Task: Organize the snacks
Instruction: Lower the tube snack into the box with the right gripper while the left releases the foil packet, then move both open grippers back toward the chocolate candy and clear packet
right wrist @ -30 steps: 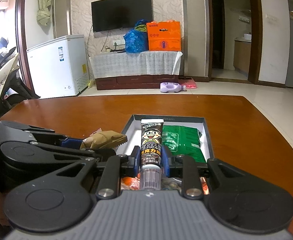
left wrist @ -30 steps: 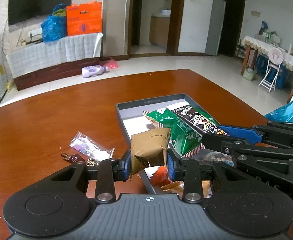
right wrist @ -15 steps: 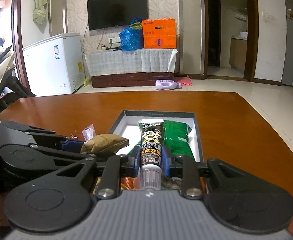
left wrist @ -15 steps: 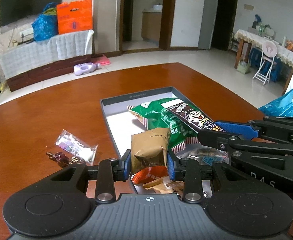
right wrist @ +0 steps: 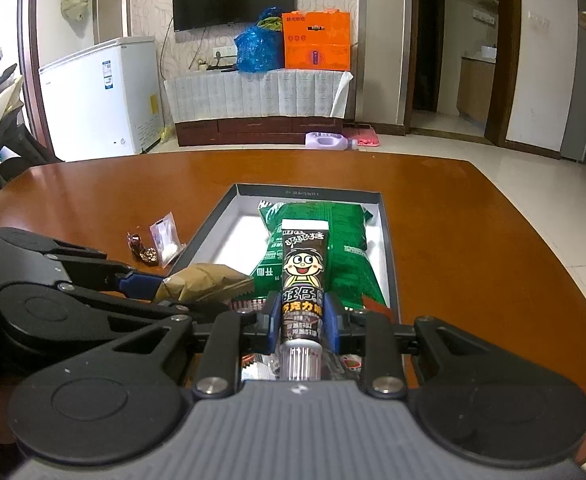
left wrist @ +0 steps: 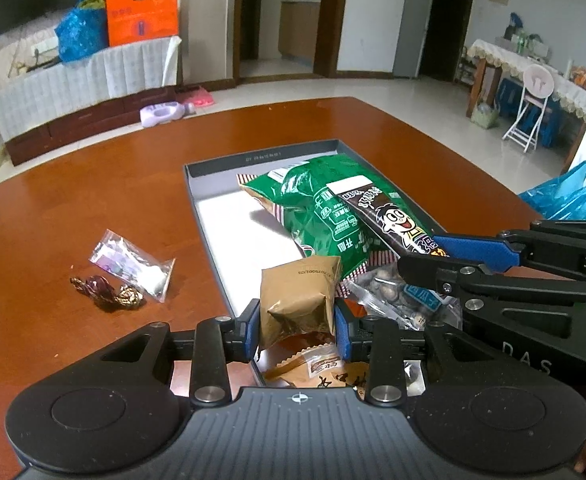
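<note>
The left gripper (left wrist: 296, 330) has its jaws clamped on a small tan-brown foil snack packet (left wrist: 299, 300), and the right gripper (right wrist: 301, 324) has its jaws pinched narrowly round a dark brown squeeze tube with a cartoon face (right wrist: 303, 276). Both loads hang over the near end of the shallow grey cardboard box (left wrist: 209, 216) on the reddish wooden worktop (left wrist: 93, 184).

Judging by this, the step in hand is setting both snacks into the box. To do it well, lower each until it rests before letting go. Below the left jaws lie orange wrapped sweets (left wrist: 313, 356), and just ahead of them bare box floor; that open patch looks the tidier landing spot. The tube points along the big green crinkled bag (right wrist: 325, 248) ahead of the right jaws and could lie beside it.

Left of the left jaws, outside the box, a clear sachet (left wrist: 133, 264) and a dark red foil sweet (left wrist: 105, 292) wait.

Writing: Chinese characters on tube and bag; small unreadable print on the packet and box rim; "DAS" on the right gripper.
</note>
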{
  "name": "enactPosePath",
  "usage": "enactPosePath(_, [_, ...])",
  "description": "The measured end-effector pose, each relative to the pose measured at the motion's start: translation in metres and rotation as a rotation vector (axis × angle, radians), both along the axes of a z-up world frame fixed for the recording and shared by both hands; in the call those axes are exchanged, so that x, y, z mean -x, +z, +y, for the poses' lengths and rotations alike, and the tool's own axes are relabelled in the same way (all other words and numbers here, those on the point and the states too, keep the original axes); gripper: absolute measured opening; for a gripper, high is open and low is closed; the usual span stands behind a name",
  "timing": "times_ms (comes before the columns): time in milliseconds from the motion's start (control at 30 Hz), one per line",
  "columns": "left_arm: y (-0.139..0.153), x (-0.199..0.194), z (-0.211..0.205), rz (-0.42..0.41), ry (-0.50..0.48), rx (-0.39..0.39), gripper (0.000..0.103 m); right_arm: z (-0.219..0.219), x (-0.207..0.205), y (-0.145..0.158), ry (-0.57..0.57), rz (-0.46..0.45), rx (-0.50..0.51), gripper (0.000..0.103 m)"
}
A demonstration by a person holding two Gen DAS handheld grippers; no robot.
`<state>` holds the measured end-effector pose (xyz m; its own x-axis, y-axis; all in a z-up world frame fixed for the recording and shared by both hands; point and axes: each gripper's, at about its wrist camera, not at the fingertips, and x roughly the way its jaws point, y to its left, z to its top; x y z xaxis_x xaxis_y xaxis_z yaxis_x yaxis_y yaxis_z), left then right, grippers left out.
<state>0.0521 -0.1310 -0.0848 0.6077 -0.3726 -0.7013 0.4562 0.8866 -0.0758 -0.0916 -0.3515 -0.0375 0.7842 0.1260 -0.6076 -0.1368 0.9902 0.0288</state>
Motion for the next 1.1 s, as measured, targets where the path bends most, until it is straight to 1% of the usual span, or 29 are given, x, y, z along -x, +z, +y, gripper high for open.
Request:
enactPosePath(267, [-0.004,-0.004,0.001,0.006,-0.008,0.010,0.043,0.000,-0.013,-0.006,-0.011,0.005,0.011,0.024])
enactPosePath(500, [-0.003,-0.007,0.006,0.019,-0.030,0.035,0.047,-0.003,-0.010,-0.013,-0.012,0.007,0.000,0.025])
enactPosePath(633, [0.000,-0.007,0.010,0.013,-0.037,0.046,0.050,-0.004,-0.009,-0.011,-0.005,-0.006,-0.013,0.028])
enactPosePath(700, [0.000,-0.007,0.012,0.013,-0.039,0.053,0.050,-0.004,-0.007,-0.012,-0.009,-0.011,-0.007,0.033])
enactPosePath(767, [0.001,-0.007,0.014,0.016,-0.034,0.071,0.051,-0.007,-0.006,-0.011,-0.013,-0.018,-0.010,0.037])
enactPosePath(833, [0.002,-0.008,0.018,0.028,-0.030,0.100,0.053,-0.009,-0.005,-0.009,-0.018,-0.029,-0.021,0.037])
enactPosePath(900, [0.004,-0.008,0.020,0.040,-0.045,0.128,0.063,-0.012,-0.004,-0.006,-0.026,-0.048,-0.038,0.038])
enactPosePath(967, [0.007,-0.003,0.017,0.020,-0.065,0.133,0.085,-0.015,-0.004,-0.002,-0.033,-0.069,-0.067,0.060])
enactPosePath(1000, [0.010,0.000,0.015,-0.006,-0.057,0.109,0.087,-0.015,-0.004,0.000,-0.031,-0.081,-0.078,0.062])
enactPosePath(1033, [0.012,0.003,0.014,-0.032,-0.056,0.093,0.087,-0.014,-0.003,0.002,-0.024,-0.087,-0.078,0.062])
enactPosePath(1100, [0.013,0.004,0.016,-0.047,-0.058,0.079,0.087,-0.008,-0.004,0.004,-0.006,-0.091,-0.068,0.062])
